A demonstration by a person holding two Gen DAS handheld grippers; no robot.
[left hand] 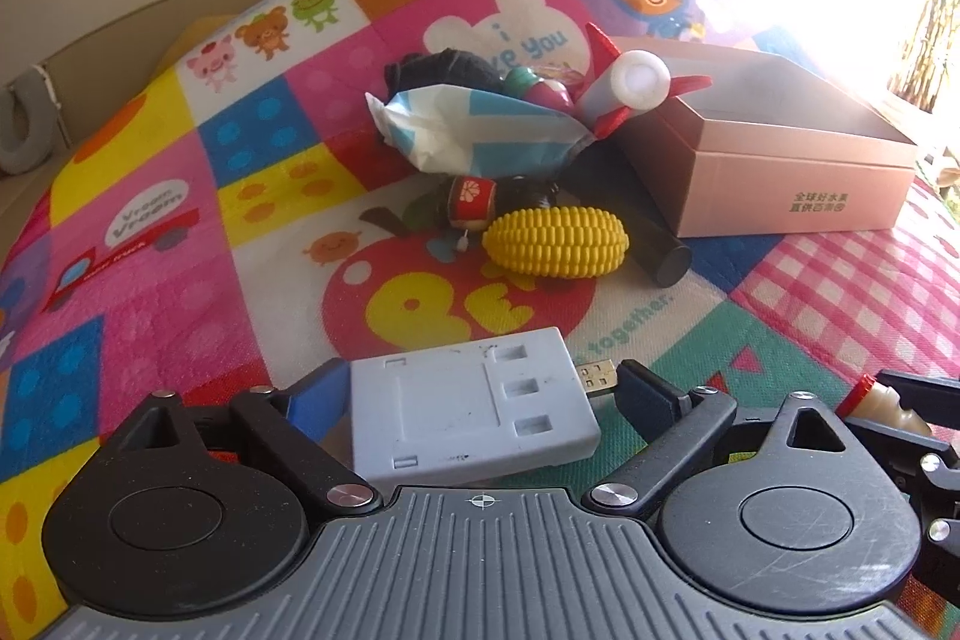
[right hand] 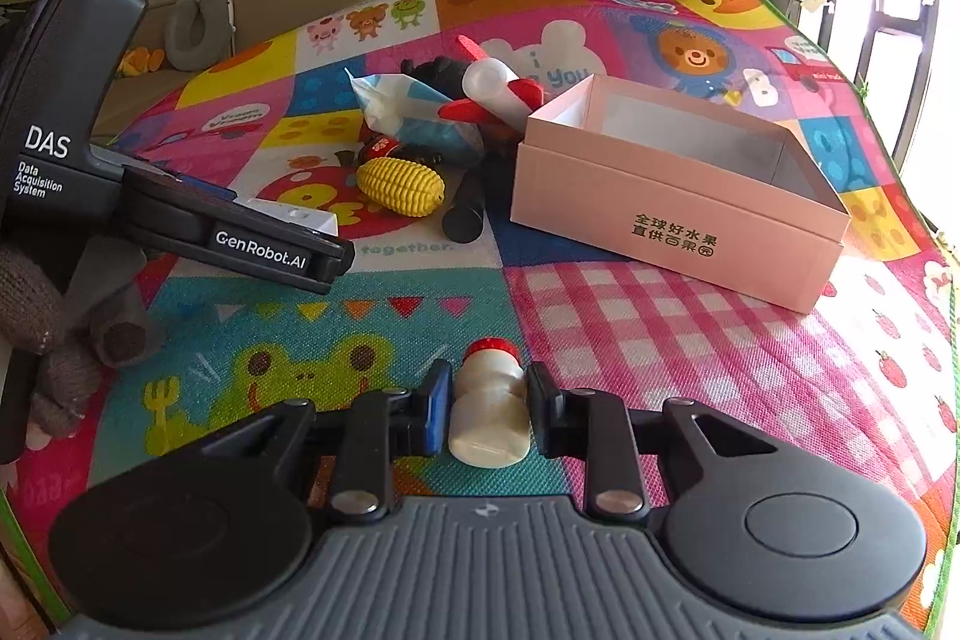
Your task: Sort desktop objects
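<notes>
Gripping a grey charger (left hand: pixel 474 403), the left gripper (left hand: pixel 480 388) hangs above the play mat (left hand: pixel 150 232) while the right gripper (right hand: pixel 487 397) clamps a small bottle (right hand: pixel 489 400), both apparently bound for the open pink box (right hand: pixel 678 214); a toy corn (right hand: pixel 401 187) waits nearby.

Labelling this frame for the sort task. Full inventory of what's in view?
box: 1, pink, open, right of pile
corn: 1, yellow, front of pile
tube: 1, black, between corn and box
tissue pack: 1, white-blue, mid pile
rocket: 1, grey, red fins, leaning at box
drum: 1, red, left of corn
cloth: 1, black, back of pile
hub: 1, grey, in left gripper
bottle: 1, cream, red cap, in right gripper
mat: 1, multicoloured, underneath
</notes>
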